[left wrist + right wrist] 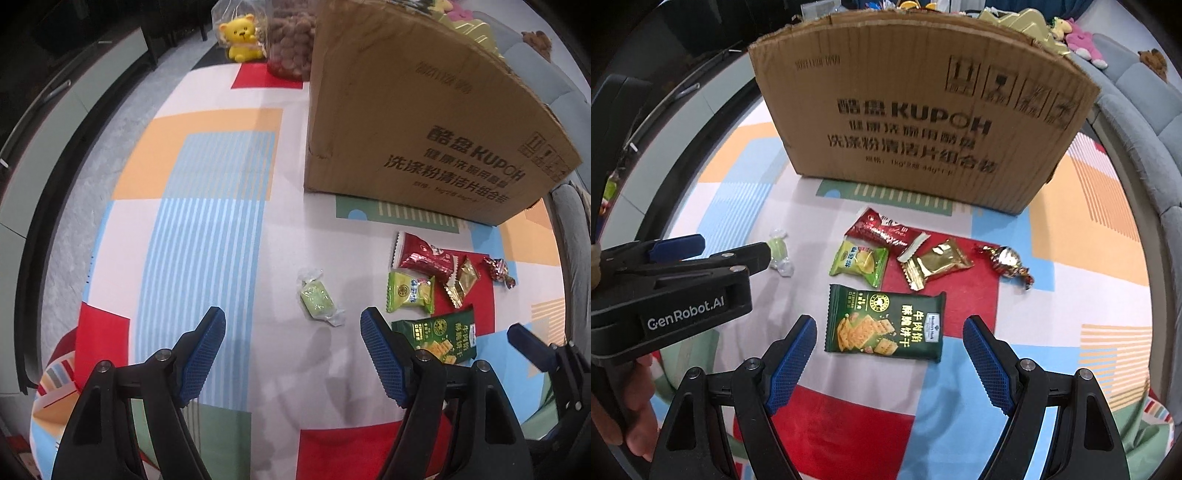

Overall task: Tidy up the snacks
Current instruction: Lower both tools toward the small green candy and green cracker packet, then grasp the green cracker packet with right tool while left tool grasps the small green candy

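Observation:
Several snacks lie on a colourful patterned cloth before a cardboard box (923,122). A pale green wrapped candy (317,297) lies just ahead of my open left gripper (293,325), between its fingers' line. A dark green cracker pack (884,323) lies between and just ahead of my open right gripper (890,328). Beyond are a light green packet (858,262), a red packet (882,230), a gold packet (936,264) and a foil-wrapped candy (1006,262). The left gripper (705,251) also shows in the right wrist view beside the green candy (777,253).
The box (413,122) stands at the back right in the left view. A yellow toy bear (242,37) and a bag of brown snacks (291,40) sit at the far edge. A grey sofa (1145,122) curves along the right. A cabinet (48,122) runs along the left.

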A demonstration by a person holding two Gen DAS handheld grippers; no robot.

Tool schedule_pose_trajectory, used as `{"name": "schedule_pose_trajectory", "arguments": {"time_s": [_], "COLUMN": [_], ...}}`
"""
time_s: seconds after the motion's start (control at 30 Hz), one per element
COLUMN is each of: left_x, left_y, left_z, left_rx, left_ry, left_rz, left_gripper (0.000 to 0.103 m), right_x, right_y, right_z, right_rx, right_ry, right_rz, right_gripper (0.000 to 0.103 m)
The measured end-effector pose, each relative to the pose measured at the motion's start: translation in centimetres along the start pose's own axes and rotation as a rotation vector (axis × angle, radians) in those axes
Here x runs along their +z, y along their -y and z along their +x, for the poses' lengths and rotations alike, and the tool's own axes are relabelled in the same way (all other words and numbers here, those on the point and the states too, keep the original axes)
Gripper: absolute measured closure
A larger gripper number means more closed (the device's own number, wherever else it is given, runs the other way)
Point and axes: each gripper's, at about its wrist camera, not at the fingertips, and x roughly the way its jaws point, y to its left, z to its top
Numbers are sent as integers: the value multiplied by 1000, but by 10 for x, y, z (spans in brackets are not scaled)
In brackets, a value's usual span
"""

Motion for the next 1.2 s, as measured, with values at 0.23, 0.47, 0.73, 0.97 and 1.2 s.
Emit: {"name": "schedule_pose_trajectory", "arguments": {"time_s": [0.23, 0.47, 0.73, 0.97, 1.2], "left_x": [8, 13, 14, 14, 15], "left_y": [0, 1, -5, -8, 3], "left_z": [15, 29, 39, 46, 44], "left_rx": [-6, -8, -13, -7, 21], "left_ry": [-44, -73, -92, -88, -70], "left_rz": [-24, -38, -59, -45, -14], "left_gripper": [36, 39, 43, 46, 61], "right_x": [3, 4, 4, 6, 3], "right_y": [2, -2, -3, -5, -7], "right_z": [21, 36, 56, 65, 63], "right_rx": [-7, -15, -28, -32, -27], "right_ry": [-56, -101, -155, -153, -136], "right_rz": [24, 31, 48, 43, 34], "right_gripper": [21, 21, 15, 12, 18]}}
